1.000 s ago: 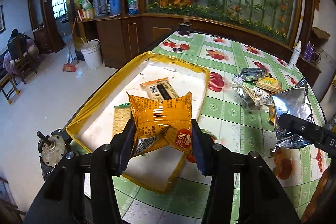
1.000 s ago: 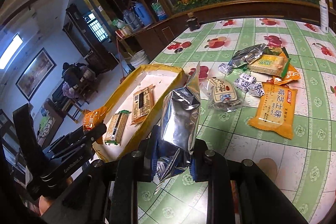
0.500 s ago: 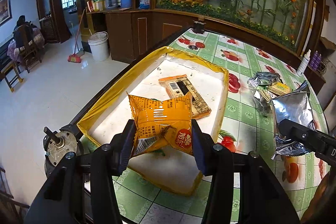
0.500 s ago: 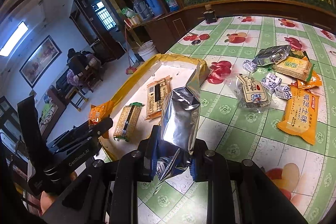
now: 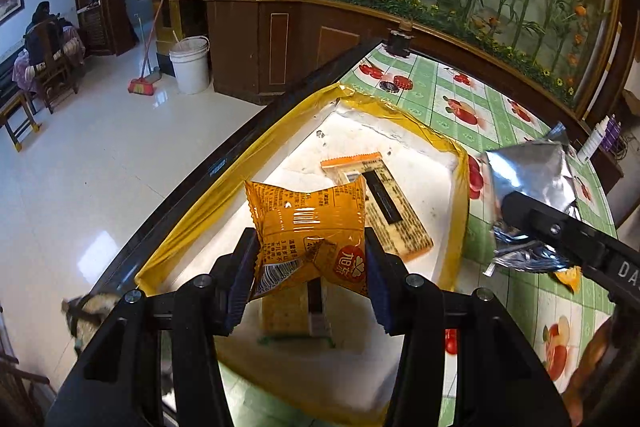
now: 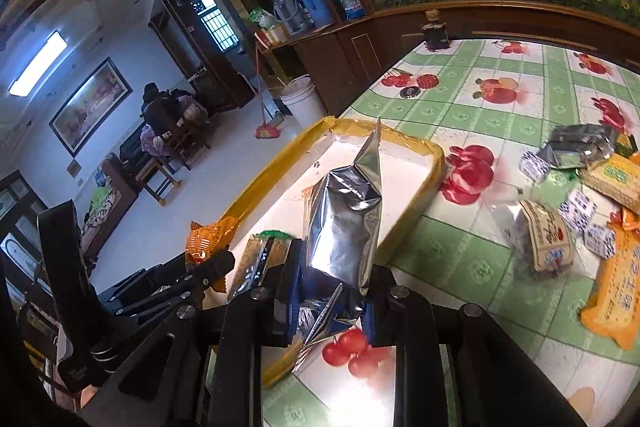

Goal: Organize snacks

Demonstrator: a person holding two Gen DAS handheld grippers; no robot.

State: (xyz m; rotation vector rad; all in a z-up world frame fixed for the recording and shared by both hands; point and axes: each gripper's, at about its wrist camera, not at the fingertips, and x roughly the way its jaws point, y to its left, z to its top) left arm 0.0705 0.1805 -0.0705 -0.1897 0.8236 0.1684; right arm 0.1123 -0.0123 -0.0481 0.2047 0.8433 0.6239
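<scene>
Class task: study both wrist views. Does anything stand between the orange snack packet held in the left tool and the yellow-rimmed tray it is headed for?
Nothing visible blocks it. The orange packet is clamped in the left tool above the open tray. Two cracker packs already lie inside, with bare floor beside them.

Right tongs [image 6: 330,291] pinch a silver packet [image 6: 344,223] at the yellow-rimmed tray's [image 6: 434,157] near edge

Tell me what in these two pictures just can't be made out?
- Cracker pack, left wrist view: mostly hidden behind the orange packet in the left gripper.
- Silver pouch, right wrist view: shows only blank foil, contents unknown.
- Loose snacks on the table: blurred, partly cut off by the right edge.
</scene>
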